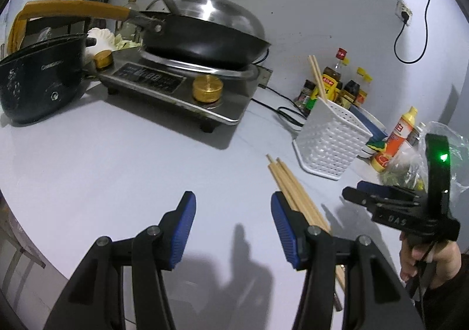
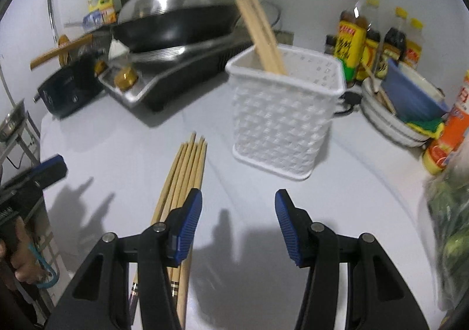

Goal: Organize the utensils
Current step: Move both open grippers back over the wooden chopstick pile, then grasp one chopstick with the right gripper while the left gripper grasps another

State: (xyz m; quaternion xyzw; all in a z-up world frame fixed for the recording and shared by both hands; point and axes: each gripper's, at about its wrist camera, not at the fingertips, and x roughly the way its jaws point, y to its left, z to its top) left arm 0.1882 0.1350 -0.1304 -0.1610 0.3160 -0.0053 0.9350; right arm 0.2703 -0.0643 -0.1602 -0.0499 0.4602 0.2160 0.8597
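Note:
Several wooden chopsticks [image 2: 183, 180] lie bundled on the white counter, also in the left wrist view [image 1: 288, 183]. A white perforated utensil basket [image 2: 281, 119] stands behind them and holds a few chopsticks [image 2: 262, 34]; it shows in the left wrist view [image 1: 331, 139] too. My right gripper [image 2: 238, 221] is open and empty, its left finger over the loose chopsticks. My left gripper [image 1: 233, 224] is open and empty, with the chopsticks beside its right finger. The right gripper also appears in the left wrist view [image 1: 366, 193], and the left gripper's tip appears at the right view's left edge [image 2: 44, 172].
A black wok [image 1: 205, 37] with a steel lid sits on an induction cooker [image 1: 181, 90]. A black electric pot [image 1: 38, 84] stands left. Sauce bottles [image 2: 369, 40], stacked bowls [image 2: 401, 113], an orange bottle [image 2: 448, 136] and bagged greens [image 2: 451, 224] crowd the right.

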